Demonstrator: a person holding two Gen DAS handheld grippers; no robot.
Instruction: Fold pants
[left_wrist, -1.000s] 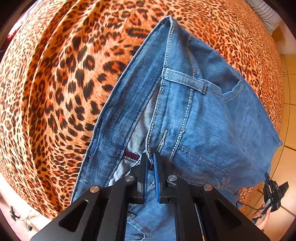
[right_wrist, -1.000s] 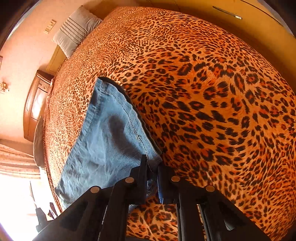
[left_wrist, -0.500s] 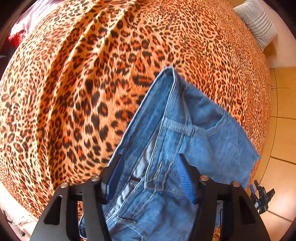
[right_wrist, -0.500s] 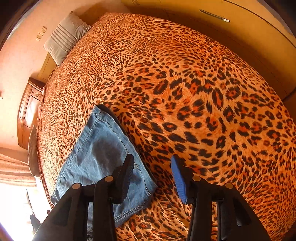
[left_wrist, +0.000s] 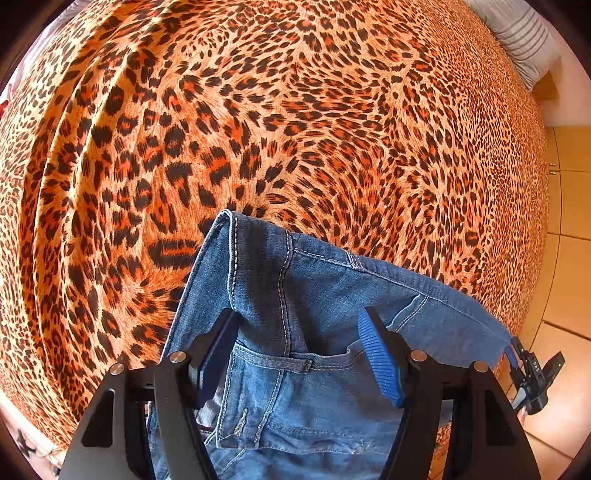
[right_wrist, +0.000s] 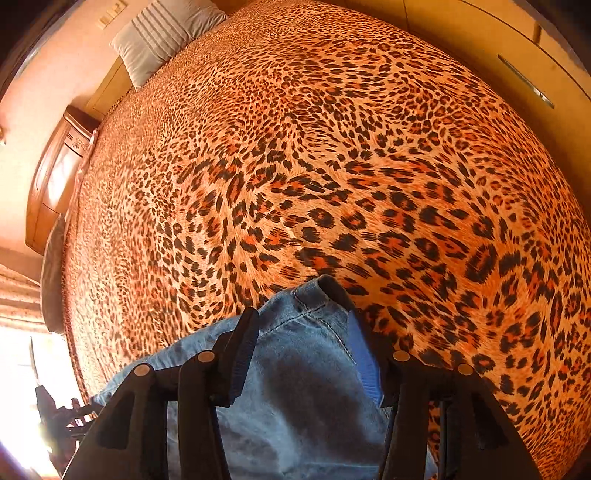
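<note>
The left gripper (left_wrist: 301, 354) is pointed steeply down at the jeans (left_wrist: 303, 295); its jaws are spread and closing, nothing pinched, the waistband lying below and between them. The right gripper (right_wrist: 306, 350) is likewise aimed downward, jaws apart and gripping nothing, folded denim beneath. Beyond both jaws the leopard-print bedspread (left_wrist: 258, 110) is spread; a striped pillow (right_wrist: 166, 33) is seen far off.

Folded jeans (left_wrist: 295, 295) lie on leopard-print bed (left_wrist: 258, 129).
</note>
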